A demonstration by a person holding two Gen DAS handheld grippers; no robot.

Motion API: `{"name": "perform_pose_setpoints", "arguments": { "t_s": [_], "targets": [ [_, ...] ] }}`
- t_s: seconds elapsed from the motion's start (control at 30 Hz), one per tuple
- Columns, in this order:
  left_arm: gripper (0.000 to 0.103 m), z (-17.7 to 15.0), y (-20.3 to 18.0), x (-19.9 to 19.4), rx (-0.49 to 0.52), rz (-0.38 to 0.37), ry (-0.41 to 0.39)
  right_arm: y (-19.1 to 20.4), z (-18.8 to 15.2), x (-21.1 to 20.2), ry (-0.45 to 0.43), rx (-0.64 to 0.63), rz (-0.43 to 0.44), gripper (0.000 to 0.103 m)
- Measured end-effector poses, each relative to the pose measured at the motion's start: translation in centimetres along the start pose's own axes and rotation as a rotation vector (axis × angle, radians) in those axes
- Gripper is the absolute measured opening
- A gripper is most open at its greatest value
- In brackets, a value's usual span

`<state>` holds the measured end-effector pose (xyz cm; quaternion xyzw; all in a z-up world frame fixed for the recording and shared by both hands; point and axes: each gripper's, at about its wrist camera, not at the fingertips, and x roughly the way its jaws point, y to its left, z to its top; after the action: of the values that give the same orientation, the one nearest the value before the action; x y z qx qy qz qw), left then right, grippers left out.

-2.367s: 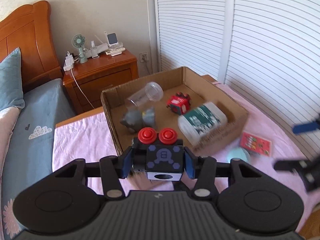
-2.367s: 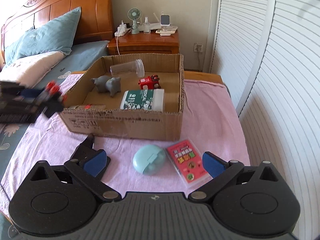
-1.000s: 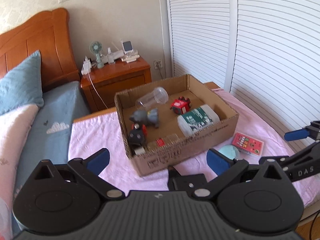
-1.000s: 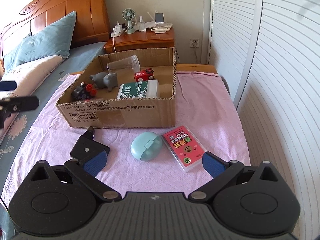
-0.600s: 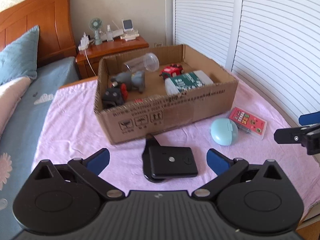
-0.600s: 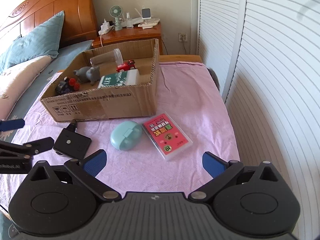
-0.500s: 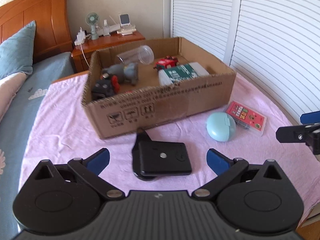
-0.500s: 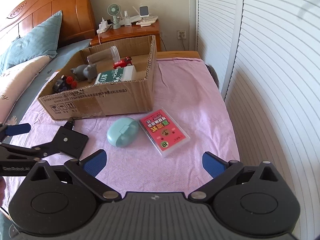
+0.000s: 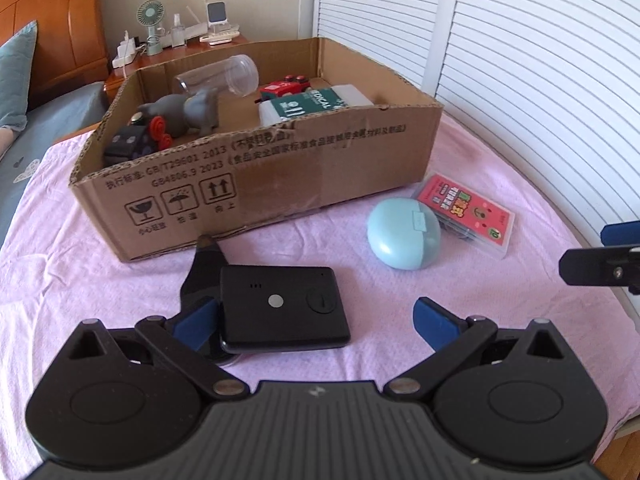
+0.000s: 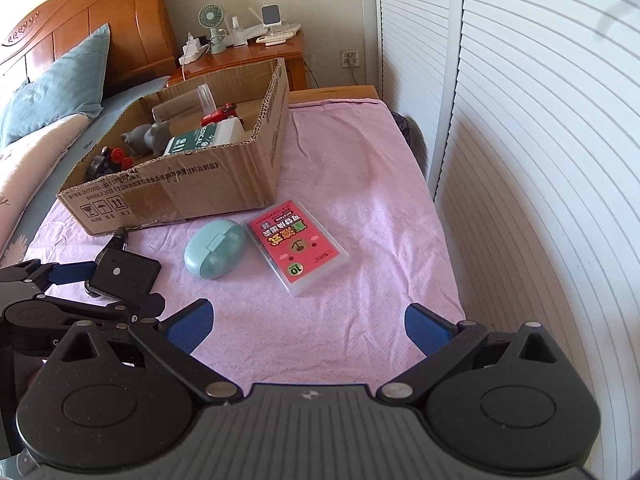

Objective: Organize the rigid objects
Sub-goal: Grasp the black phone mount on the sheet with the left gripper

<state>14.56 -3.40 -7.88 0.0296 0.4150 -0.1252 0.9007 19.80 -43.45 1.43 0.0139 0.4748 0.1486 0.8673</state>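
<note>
A flat black device (image 9: pixel 282 308) lies on the pink cloth in front of the cardboard box (image 9: pixel 280 168). My left gripper (image 9: pixel 316 318) is open and low over it, its left finger (image 9: pixel 196 320) touching the device's left edge. The device also shows in the right wrist view (image 10: pixel 124 274). A pale blue oval case (image 9: pixel 402 238) (image 10: pixel 214 248) and a red card box (image 9: pixel 466 210) (image 10: pixel 298 244) lie right of it. My right gripper (image 10: pixel 306 326) is open and empty, near the card box. The cardboard box (image 10: pixel 224 184) holds a grey toy, a clear cup, a red car, a green-labelled tub and a black controller.
The pink cloth (image 10: pixel 360 168) covers a table beside a bed (image 10: pixel 28 148). White louvred doors (image 10: pixel 520 120) stand close on the right. A wooden nightstand (image 10: pixel 248 56) with a fan and chargers is behind the box. The cloth's near edge drops off at the right.
My left gripper let go of the black controller into the box, drew back and came down over the black device. My right gripper swung right toward the card box.
</note>
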Motion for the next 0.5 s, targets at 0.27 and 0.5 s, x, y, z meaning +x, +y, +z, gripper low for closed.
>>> {"name": "perform_pose_setpoints", "arguments": {
  "t_s": [0.27, 0.5],
  "targets": [
    [0.102, 0.0, -2.2, 0.6, 0.063, -0.033, 0.003, 0.5, -0.9, 2.1, 0.066, -0.087, -0.033, 0.103],
    [0.102, 0.0, -3.2, 1.5, 0.086, 0.07, 0.011, 0.0, -1.7, 2.9, 0.095, -0.104, -0.062, 0.103]
  ]
}}
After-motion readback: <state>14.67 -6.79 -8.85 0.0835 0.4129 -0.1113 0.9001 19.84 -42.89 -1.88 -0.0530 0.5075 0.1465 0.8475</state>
